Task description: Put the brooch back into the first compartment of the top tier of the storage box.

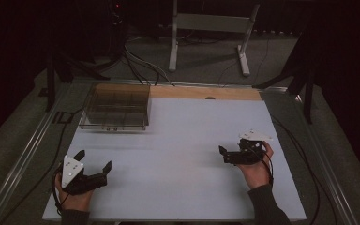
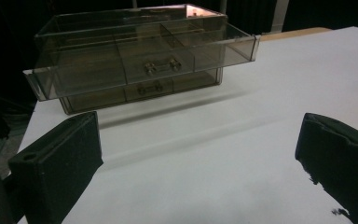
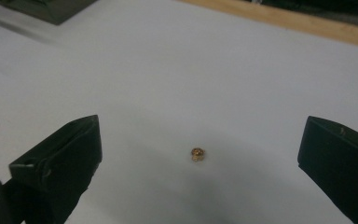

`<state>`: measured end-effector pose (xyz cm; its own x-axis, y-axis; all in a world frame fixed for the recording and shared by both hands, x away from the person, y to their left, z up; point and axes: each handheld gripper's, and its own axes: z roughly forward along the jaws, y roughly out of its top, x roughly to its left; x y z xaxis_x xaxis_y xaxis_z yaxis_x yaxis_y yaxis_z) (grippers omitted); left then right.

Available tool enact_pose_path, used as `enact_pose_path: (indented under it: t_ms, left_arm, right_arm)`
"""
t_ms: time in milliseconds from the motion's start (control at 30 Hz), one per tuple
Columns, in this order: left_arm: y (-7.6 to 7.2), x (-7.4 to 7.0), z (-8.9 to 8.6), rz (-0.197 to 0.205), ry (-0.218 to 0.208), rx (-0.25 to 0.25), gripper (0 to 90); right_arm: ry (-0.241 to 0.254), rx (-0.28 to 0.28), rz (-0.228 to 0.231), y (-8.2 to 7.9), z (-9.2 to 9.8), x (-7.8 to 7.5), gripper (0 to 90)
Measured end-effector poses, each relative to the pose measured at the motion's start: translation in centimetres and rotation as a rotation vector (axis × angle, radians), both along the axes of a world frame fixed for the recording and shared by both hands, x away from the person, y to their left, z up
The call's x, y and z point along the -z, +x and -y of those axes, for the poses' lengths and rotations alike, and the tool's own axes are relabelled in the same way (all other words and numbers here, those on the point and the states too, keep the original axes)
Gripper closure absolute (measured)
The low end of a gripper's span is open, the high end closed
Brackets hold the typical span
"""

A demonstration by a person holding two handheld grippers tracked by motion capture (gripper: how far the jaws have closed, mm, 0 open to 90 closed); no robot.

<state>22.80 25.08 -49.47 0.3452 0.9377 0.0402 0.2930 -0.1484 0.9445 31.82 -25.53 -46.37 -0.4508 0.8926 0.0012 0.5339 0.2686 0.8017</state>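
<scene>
Small gold-coloured metal bead (image 3: 197,154): lies on the white table top (image 1: 183,140), seen in the right gripper view between the two black jaws and a little ahead of them, touching neither.
Bead's axis: it looks roundish and squat, with no clear long axis; too small and soft in focus to tell which way any hole or face points.
Right gripper (image 1: 226,155): held in the person's right hand (image 1: 257,169) at the right side of the table, jaws spread wide and empty, aimed leftward across the table in the high view.
Left gripper (image 1: 93,164): held in the person's left hand (image 1: 74,199) near the front left corner, jaws likewise released and grasping nothing, aimed toward the far side.
Clear smoky plastic drawer box (image 2: 140,60): stands at the far left of the table, well apart from both grippers; in the left gripper view its upper drawer is pulled out toward the camera, showing divided compartments, and each of two drawer fronts carries a small metal handle (image 2: 161,66).
Bead and box: well apart, the bead lying over on the right gripper's side.
Wooden strip (image 1: 206,92): runs along the table's far edge, beside the box.
</scene>
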Motion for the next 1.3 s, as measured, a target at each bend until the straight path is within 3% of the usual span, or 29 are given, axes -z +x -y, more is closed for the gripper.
enact_pose_path:
  t_ms: [367,400,467,667,833,1033,1300]
  left_arm:
    - [0.0,0.0,0.1,0.004,-0.003,-0.001,1.1]
    - [0.0,0.0,0.0,0.004,-0.005,-0.002,1.1]
    - [0.0,0.1,0.0,0.002,-0.005,-0.003,1.1]
    - [0.0,0.0,0.1,0.003,-0.004,-0.001,1.1]
    - [0.1,0.1,0.0,0.004,-0.004,-0.003,1.1]
    - [0.0,0.1,0.0,0.003,-0.005,-0.005,1.1]
    - [0.1,0.1,0.1,0.002,0.0,-0.002,1.1]
  right_arm:
    - [-0.038,-0.017,-0.092,2.0,-0.4,1.2,8.0]
    - [-0.046,-0.028,-0.115,2.4,-0.5,1.6,16.5]
    - [-0.046,-0.032,-0.128,2.6,-0.6,1.8,21.6]
    - [-0.105,-0.037,-0.149,3.4,-1.8,2.2,41.9]
    - [-0.125,-0.022,-0.166,4.2,-2.2,2.9,51.7]
    - [-0.14,-0.003,-0.228,4.9,-2.3,4.1,61.7]
    - [-0.14,0.009,-0.263,5.2,-2.2,4.5,73.6]
